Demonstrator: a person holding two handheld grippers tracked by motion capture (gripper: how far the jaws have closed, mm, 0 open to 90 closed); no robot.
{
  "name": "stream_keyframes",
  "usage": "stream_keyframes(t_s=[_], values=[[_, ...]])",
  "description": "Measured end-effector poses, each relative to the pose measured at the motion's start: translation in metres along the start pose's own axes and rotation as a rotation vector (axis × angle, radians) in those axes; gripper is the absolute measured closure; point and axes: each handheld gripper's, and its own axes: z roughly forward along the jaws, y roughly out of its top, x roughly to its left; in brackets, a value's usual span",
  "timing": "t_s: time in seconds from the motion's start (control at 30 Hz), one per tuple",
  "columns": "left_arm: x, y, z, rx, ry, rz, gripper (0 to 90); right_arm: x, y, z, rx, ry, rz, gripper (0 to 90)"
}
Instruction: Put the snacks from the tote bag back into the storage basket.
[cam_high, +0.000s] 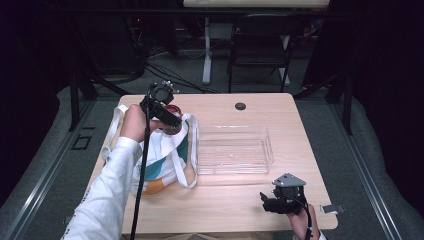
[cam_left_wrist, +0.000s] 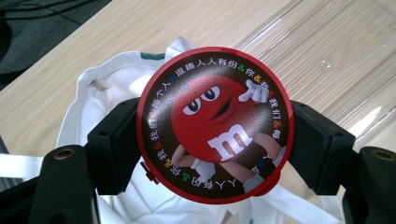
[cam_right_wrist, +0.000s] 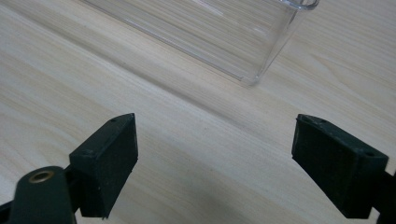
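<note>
The left tongs (cam_left_wrist: 215, 140) pinch a round red-rimmed tin (cam_left_wrist: 215, 125) with a cartoon candy face, above the white bag (cam_left_wrist: 112, 84); its body is hidden under the lid. The right tongs (cam_right_wrist: 215, 163) stand spread over bare table (cam_right_wrist: 187, 140).

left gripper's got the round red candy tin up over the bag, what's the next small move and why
Probably carry the tin sideways toward the clear tray and lower it in. The left gripper is shut on the tin's rim, holding it above the open white tote bag, and the tray sits right beside the bag. The right gripper rests open over the table, apart from both.
</note>
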Motion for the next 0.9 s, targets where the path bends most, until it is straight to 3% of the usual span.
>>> stream_keyframes(t_s=[0.9], values=[[-0.019, 0.014, 0.009, -0.005, -0.04, 0.043, 26.5, 0.0, 0.0, 0.0, -0.002, 0.0, -0.001, 13.9]])
